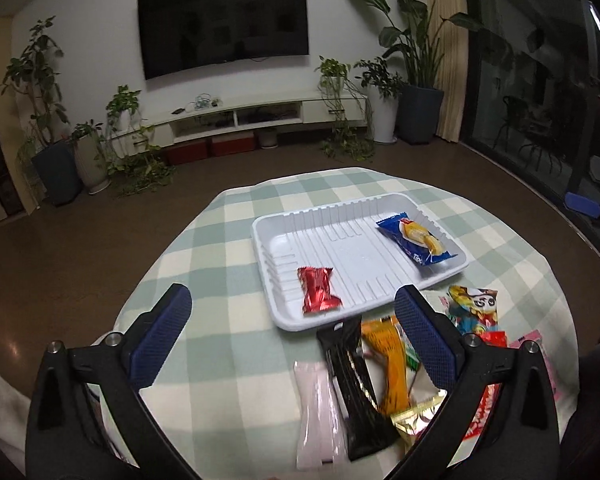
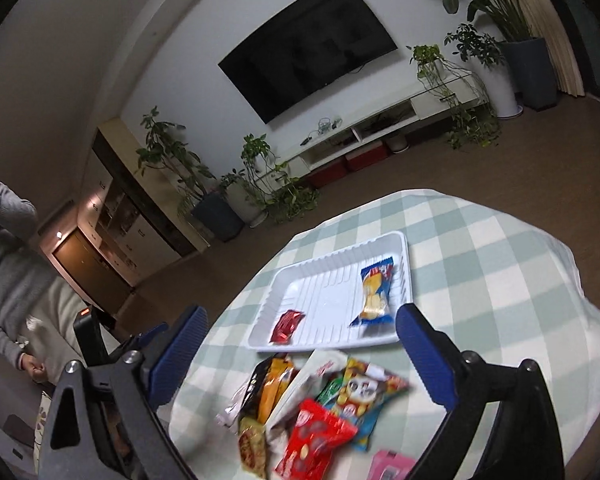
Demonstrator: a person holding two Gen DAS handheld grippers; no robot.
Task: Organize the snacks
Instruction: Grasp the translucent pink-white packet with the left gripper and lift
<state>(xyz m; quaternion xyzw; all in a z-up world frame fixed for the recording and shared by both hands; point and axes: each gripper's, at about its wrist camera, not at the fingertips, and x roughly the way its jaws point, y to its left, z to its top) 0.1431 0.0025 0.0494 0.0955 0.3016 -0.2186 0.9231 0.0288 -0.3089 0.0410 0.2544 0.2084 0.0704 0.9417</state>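
Holding both tongs spread wide and empty above the desk, you are sitting between placements; the left tongs are hanging over the near pile, the right tongs over the same heap. The tray is already carrying a red candy near its front-left corner and a blue pack at the right side; the rest of the snacks are lying loose and overlapping just in front of it. Picking next, you are probably best taking a top, free wrapper, such as the black bar or the panda pack, rather than one buried below; be pinching across the narrow width, lifting straight so neighbours are not dragging along; be setting it flat in the bare middle of the tray, clear of the two already there.
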